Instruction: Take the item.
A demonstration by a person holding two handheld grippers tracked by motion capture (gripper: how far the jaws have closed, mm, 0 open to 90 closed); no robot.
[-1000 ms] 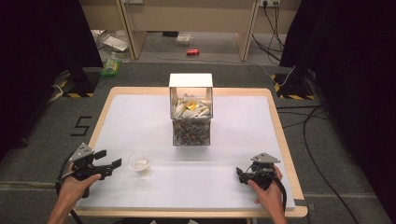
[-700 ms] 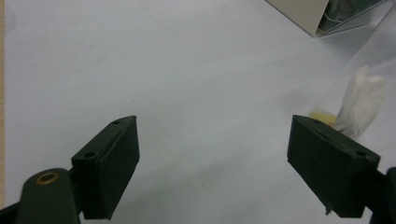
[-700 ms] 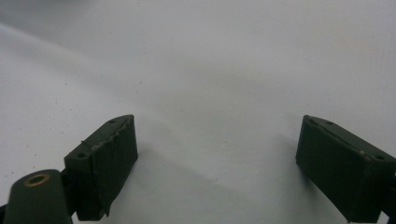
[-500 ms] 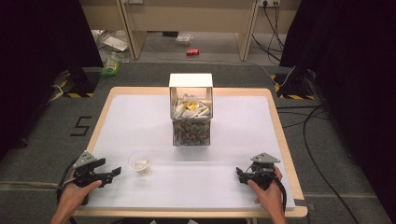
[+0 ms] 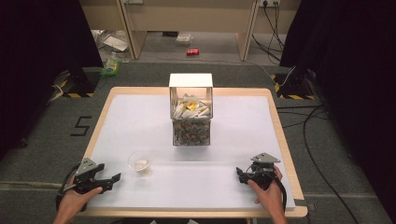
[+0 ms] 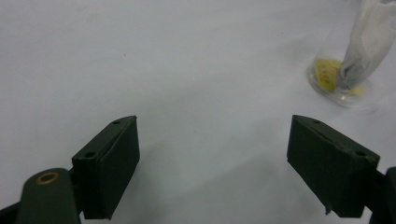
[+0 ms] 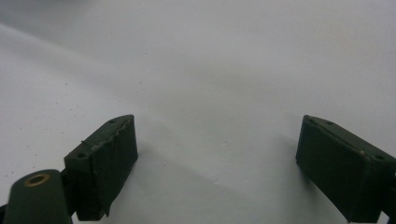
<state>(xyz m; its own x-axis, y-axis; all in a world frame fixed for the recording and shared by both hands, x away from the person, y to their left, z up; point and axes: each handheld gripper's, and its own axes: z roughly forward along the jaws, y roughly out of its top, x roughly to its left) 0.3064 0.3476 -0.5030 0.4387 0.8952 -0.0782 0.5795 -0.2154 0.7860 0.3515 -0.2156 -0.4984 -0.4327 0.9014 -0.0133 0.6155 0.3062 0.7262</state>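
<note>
At the near left corner of the table (image 5: 140, 112) the left gripper (image 5: 106, 179) rests with its jaws spread wide and nothing between them, and near the near right corner the right gripper (image 5: 242, 174) lies just as open and empty. Just beyond the left gripper, near the front edge, stands a small clear cup (image 5: 139, 162) holding a crumpled packet (image 6: 366, 44) over something yellow; it looks light, thin-walled and easily tipped or crushed, so a gentle pinch across its rim seems safest. Farther back at mid-table stands the clear box (image 5: 191, 112) filled with packets.

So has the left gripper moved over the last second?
Yes. The left gripper has drawn back toward the person and the table's near edge, away from the small clear cup.
</note>
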